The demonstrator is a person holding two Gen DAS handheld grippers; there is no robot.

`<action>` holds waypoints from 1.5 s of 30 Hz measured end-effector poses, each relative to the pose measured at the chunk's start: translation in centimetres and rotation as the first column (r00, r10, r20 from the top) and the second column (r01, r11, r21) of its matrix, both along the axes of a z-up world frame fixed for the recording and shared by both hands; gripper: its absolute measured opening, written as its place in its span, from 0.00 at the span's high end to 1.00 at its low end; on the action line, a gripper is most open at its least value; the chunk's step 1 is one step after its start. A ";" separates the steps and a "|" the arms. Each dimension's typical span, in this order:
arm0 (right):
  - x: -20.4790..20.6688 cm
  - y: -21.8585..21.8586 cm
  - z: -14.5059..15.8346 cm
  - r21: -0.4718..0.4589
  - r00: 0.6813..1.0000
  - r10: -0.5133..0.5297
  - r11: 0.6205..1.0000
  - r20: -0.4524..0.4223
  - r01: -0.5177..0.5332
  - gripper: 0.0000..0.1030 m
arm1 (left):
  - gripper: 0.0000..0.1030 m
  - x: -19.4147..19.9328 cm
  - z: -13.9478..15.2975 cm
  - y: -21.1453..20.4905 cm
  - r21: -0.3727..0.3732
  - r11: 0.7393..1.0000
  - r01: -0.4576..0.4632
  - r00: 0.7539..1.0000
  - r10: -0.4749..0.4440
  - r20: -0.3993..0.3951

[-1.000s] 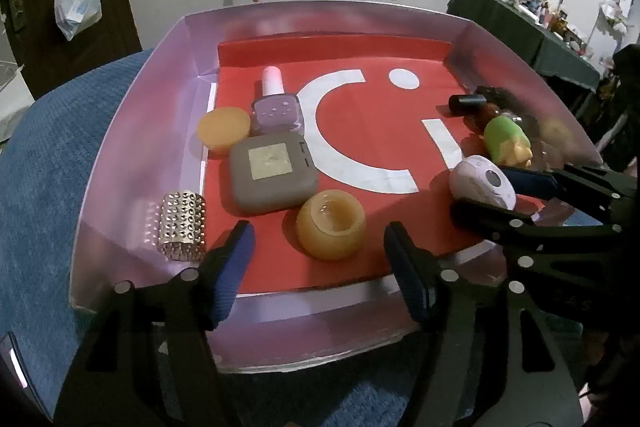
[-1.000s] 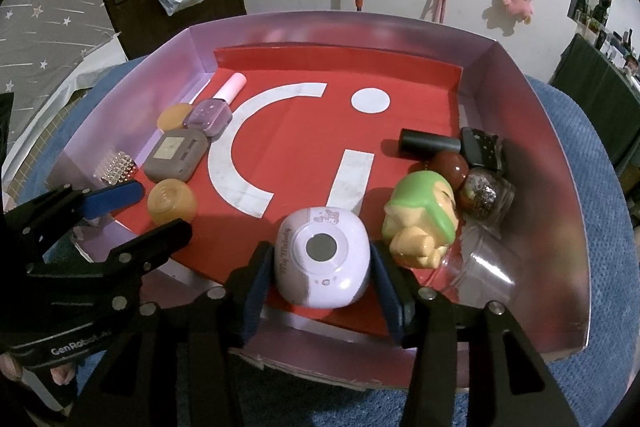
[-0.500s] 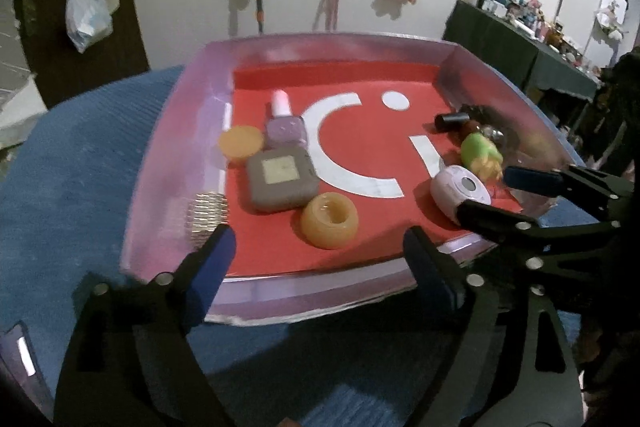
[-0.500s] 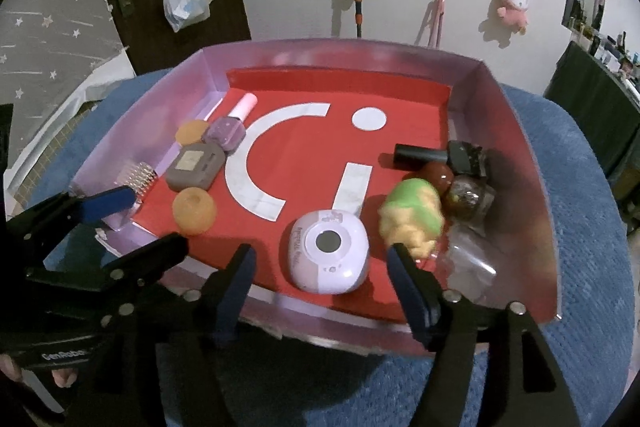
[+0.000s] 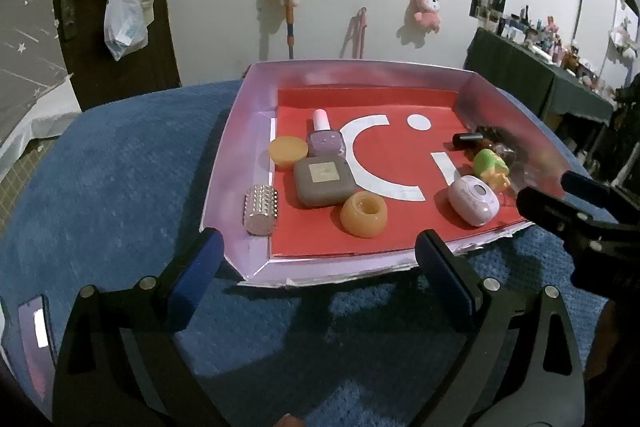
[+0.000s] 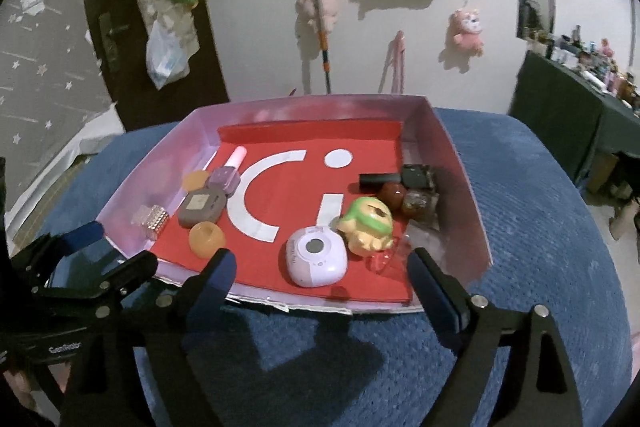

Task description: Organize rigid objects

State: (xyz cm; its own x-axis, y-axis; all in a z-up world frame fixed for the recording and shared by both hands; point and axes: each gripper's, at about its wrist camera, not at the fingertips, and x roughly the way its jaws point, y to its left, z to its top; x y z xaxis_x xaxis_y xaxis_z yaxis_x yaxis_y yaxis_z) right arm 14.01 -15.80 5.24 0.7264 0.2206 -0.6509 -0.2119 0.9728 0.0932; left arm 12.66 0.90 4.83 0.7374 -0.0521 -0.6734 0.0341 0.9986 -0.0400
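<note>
Blue textured cloth (image 5: pixel 120 163) covers the worktop, and a shallow pink tray (image 5: pixel 236 131) with a red floor sits on it. Along its left side lie a studded cylinder (image 5: pixel 261 209), a grey square case (image 5: pixel 324 181), an orange ring (image 5: pixel 363 214), an orange disc (image 5: pixel 287 151) and a nail polish bottle (image 5: pixel 325 138). At the right, a white round case (image 6: pixel 316 257) lies just beside a green and yellow toy (image 6: pixel 366 225), with dark bottles (image 6: pixel 416 183) behind. Left hand-held gripper (image 5: pixel 316 275) and right hand-held gripper (image 6: pixel 320 281) hover over the tray's near edge; both have just been opening, jaws spread wide, nothing between them
</note>
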 end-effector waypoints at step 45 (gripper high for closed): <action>-1.0 0.4 -3.3 -0.023 0.995 -0.083 0.996 0.055 0.084 0.00 | 0.00 0.3 -2.7 0.1 -0.068 0.998 0.019 1.000 -0.019 0.001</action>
State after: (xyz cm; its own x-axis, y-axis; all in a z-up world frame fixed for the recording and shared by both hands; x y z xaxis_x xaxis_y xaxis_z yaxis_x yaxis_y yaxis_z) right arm 13.04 -15.42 1.95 0.7757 0.1414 -0.6151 -0.1335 0.9893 0.0590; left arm 12.92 0.95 2.17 0.7364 -0.1118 -0.6673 0.0532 0.9928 -0.1076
